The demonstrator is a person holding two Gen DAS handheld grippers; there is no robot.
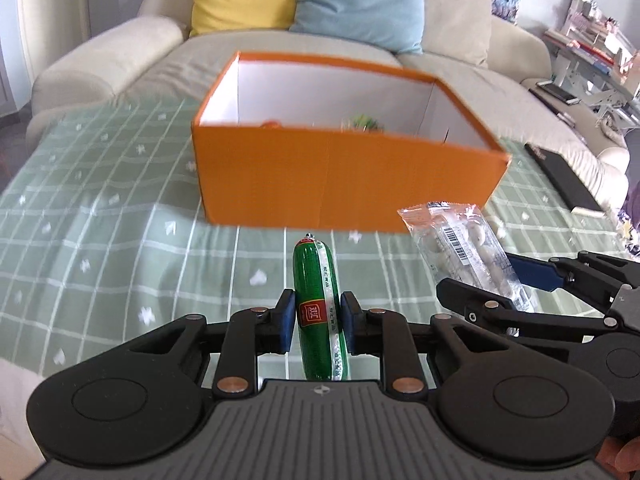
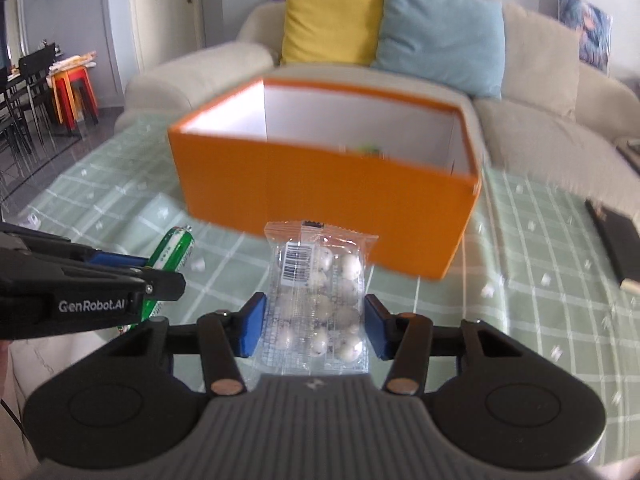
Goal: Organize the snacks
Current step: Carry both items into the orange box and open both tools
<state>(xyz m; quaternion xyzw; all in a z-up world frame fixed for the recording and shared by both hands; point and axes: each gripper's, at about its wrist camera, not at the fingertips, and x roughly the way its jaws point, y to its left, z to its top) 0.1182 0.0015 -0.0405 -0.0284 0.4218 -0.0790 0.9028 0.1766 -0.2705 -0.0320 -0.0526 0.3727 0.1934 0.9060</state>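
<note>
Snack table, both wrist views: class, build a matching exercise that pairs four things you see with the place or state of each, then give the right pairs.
Things:
1. green sausage
2. clear packet of white balls
3. orange box
4. black book

Places or states:
A. open-topped, standing on the checked cloth
B. between the left gripper's blue pads
C. flat on the cloth, right of the box
D. between the right gripper's blue pads

Pairs: 1-B, 2-D, 3-A, 4-C

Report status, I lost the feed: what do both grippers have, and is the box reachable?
Left gripper shut on green sausage. Right gripper shut on clear egg packet. Orange box open ahead, nothing between.
</note>
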